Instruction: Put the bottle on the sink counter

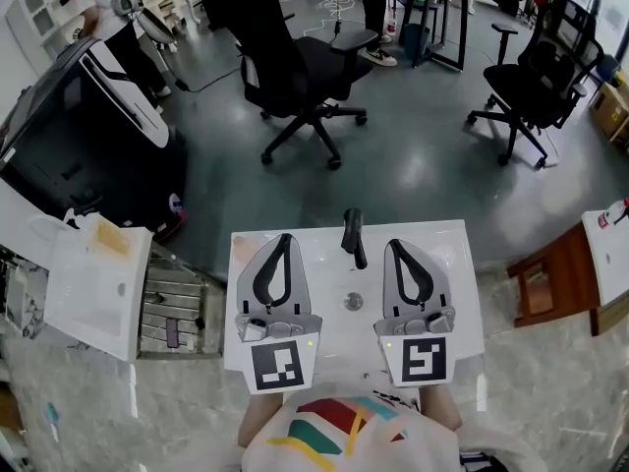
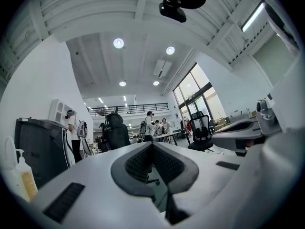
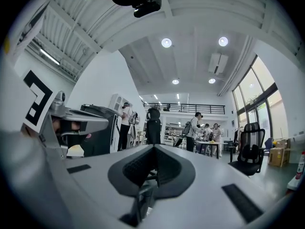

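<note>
A white pump bottle point(image 1: 106, 237) with a yellow label rests on the white counter at the left, apart from both grippers. In the left gripper view the bottle point(image 2: 20, 174) stands at the far left edge. My left gripper point(image 1: 285, 238) and right gripper point(image 1: 396, 245) hover side by side over the white sink point(image 1: 452, 264), on either side of its black faucet point(image 1: 353, 236). Both are shut with nothing between the jaws. The left gripper point(image 2: 151, 144) and the right gripper point(image 3: 155, 147) each point roughly level out into the room.
A black machine point(image 1: 79, 136) stands at the left behind the counter point(image 1: 69, 303). Two black office chairs point(image 1: 295, 77) point(image 1: 541, 87) stand on the grey floor beyond the sink. A wooden stool point(image 1: 550, 278) is at the right. People stand far back.
</note>
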